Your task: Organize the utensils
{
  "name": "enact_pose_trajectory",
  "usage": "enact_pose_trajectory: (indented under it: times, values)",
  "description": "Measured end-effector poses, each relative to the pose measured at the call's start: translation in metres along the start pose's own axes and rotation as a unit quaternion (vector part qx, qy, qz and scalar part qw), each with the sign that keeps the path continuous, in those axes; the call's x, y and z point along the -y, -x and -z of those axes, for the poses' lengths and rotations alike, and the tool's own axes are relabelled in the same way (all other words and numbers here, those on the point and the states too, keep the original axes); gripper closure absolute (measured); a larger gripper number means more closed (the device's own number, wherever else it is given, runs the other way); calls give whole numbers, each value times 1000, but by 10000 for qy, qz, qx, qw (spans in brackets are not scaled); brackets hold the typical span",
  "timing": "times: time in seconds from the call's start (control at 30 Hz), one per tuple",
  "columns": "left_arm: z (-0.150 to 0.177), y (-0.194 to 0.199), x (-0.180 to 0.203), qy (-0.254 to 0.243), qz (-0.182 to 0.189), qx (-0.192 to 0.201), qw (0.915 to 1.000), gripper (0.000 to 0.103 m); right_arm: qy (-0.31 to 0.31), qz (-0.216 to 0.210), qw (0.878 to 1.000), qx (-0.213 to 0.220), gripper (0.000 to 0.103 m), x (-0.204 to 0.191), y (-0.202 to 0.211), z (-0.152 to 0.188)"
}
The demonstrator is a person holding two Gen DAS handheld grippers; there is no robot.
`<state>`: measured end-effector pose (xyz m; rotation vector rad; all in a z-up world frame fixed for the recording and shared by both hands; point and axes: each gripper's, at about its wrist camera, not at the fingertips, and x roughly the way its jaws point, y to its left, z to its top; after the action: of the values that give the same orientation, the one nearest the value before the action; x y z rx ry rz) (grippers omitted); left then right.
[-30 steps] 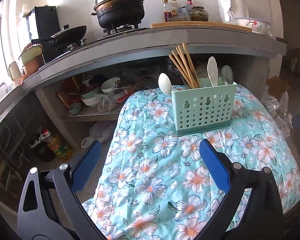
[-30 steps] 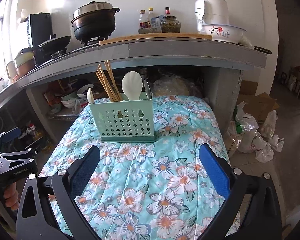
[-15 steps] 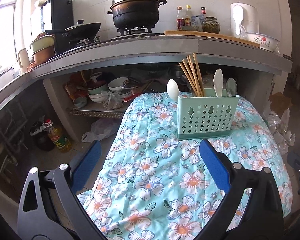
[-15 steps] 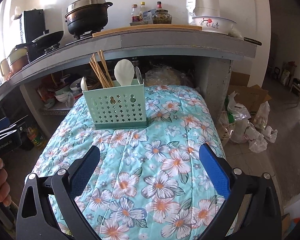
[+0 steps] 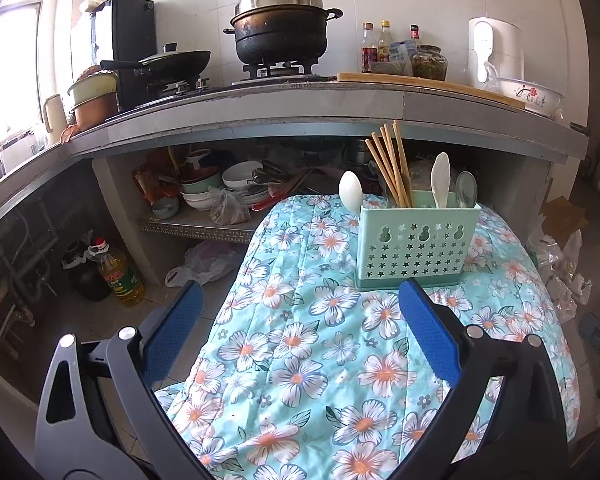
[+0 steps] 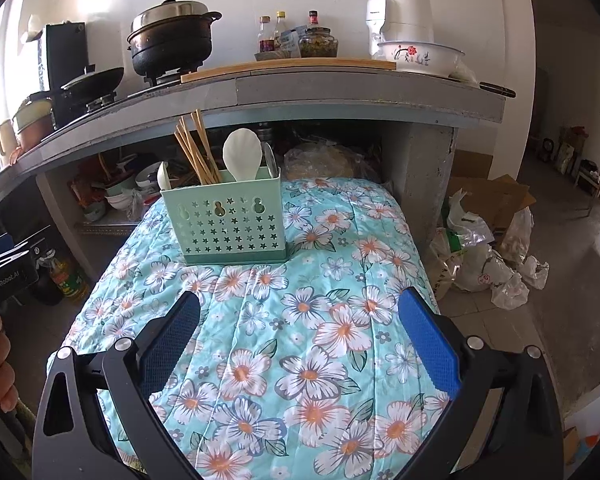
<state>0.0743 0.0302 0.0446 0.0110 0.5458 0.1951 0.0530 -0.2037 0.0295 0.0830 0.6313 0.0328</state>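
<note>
A mint-green utensil holder [image 5: 416,246] with star cut-outs stands upright on the floral-cloth table [image 5: 300,360]; it also shows in the right wrist view [image 6: 228,224]. It holds wooden chopsticks [image 5: 390,164], a white rice paddle [image 6: 242,156], a metal spoon [image 5: 466,194] and a white spoon [image 5: 350,196] at its left end. My left gripper [image 5: 300,308] is open and empty, well short of the holder. My right gripper [image 6: 300,312] is open and empty, also short of it.
A grey counter [image 5: 300,104] overhangs behind the table, with a black pot [image 5: 280,28], a pan, bottles and a bowl. Dishes fill the shelf [image 5: 220,196] below. An oil bottle [image 5: 118,276] stands on the floor left. Plastic bags [image 6: 488,256] and cardboard lie right.
Both grippers have drawn back from the holder and risen, so it looks smaller and farther. Both stay open and empty. The holder and utensils have not moved.
</note>
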Motion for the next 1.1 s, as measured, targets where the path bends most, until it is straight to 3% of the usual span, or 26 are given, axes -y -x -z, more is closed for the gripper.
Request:
enact_pose_trajectory:
  times: [1.1]
  values:
    - [8, -15, -9, -22, -45, -311, 9995, 8, 59, 74, 9999, -143, 6, -3, -5, -1]
